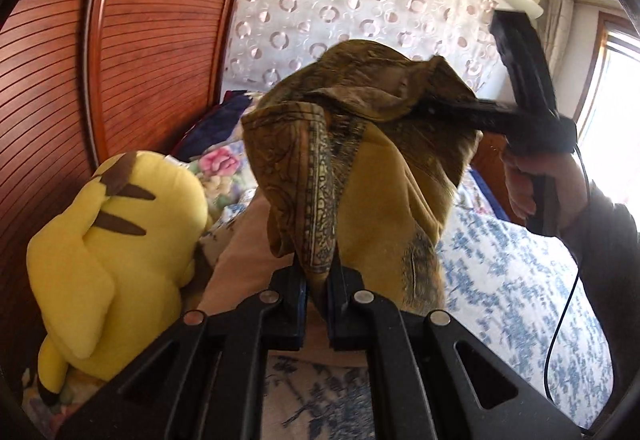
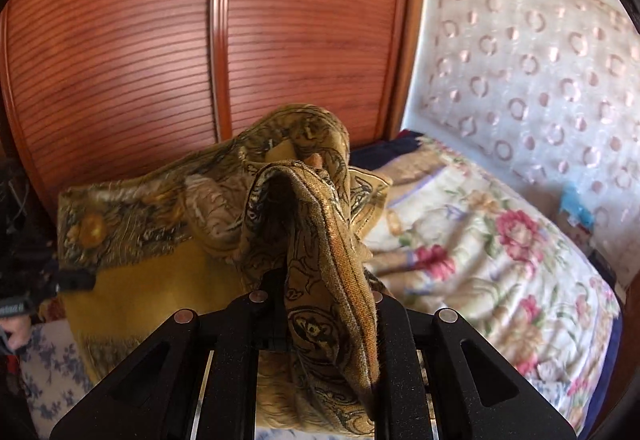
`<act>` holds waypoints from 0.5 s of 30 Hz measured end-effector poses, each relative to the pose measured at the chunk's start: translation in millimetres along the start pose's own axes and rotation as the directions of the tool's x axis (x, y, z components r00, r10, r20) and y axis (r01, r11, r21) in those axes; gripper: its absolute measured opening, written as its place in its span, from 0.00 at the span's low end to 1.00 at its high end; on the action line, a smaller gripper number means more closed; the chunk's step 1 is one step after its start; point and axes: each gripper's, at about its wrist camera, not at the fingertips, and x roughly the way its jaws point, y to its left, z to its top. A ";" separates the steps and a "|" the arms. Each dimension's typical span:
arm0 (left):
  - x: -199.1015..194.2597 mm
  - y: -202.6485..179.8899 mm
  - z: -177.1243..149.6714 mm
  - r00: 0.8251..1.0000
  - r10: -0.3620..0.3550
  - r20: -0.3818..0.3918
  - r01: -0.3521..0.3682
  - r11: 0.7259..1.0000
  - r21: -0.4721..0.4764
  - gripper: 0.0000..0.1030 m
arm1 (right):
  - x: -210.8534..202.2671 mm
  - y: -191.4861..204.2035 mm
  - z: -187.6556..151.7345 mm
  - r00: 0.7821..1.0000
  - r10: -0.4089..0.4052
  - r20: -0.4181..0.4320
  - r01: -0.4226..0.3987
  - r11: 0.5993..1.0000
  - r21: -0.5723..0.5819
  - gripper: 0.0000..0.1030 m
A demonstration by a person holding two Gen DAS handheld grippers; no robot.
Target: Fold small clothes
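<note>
A mustard-yellow cloth with a dark paisley border (image 1: 384,176) hangs in the air above the bed. My left gripper (image 1: 318,280) is shut on one patterned edge of it. My right gripper (image 1: 452,112) shows in the left wrist view at the upper right, shut on another corner of the cloth. In the right wrist view the cloth (image 2: 168,264) spreads to the left, and my right gripper (image 2: 326,304) is shut on a bunched patterned edge draped over its fingers. The tip of my left gripper (image 2: 76,280) shows at the cloth's left edge.
A yellow plush toy (image 1: 116,236) sits on the bed at the left. The bed carries a blue-and-white floral sheet (image 1: 516,280) and a pink-flowered quilt (image 2: 480,248). A wooden wardrobe (image 2: 200,40) and a lace-covered headboard (image 2: 540,72) stand behind.
</note>
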 end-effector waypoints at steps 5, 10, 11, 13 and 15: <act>6.9 5.2 -5.0 0.999 0.018 -0.037 -0.019 1.000 -0.009 0.04 | 32.0 10.6 7.6 0.998 -0.020 -0.058 0.022 0.999 0.026 0.21; 13.3 10.6 -9.6 0.998 0.033 -0.059 -0.034 0.999 -0.014 0.04 | 24.9 -12.1 17.1 0.992 -0.120 0.028 0.114 0.981 0.158 0.49; 13.1 11.0 -10.0 0.998 0.032 -0.060 -0.033 0.999 -0.017 0.04 | 23.6 -15.0 18.8 0.992 -0.125 0.034 0.117 0.978 0.173 0.51; 12.3 10.1 -10.2 0.997 0.041 -0.061 -0.042 0.999 -0.017 0.06 | 23.5 -16.3 18.8 0.992 -0.122 0.022 0.117 0.979 0.164 0.52; 12.4 10.3 -10.5 0.997 0.044 -0.064 -0.045 0.999 -0.019 0.07 | 25.3 -11.0 14.5 0.994 -0.113 0.009 0.111 0.986 0.125 0.52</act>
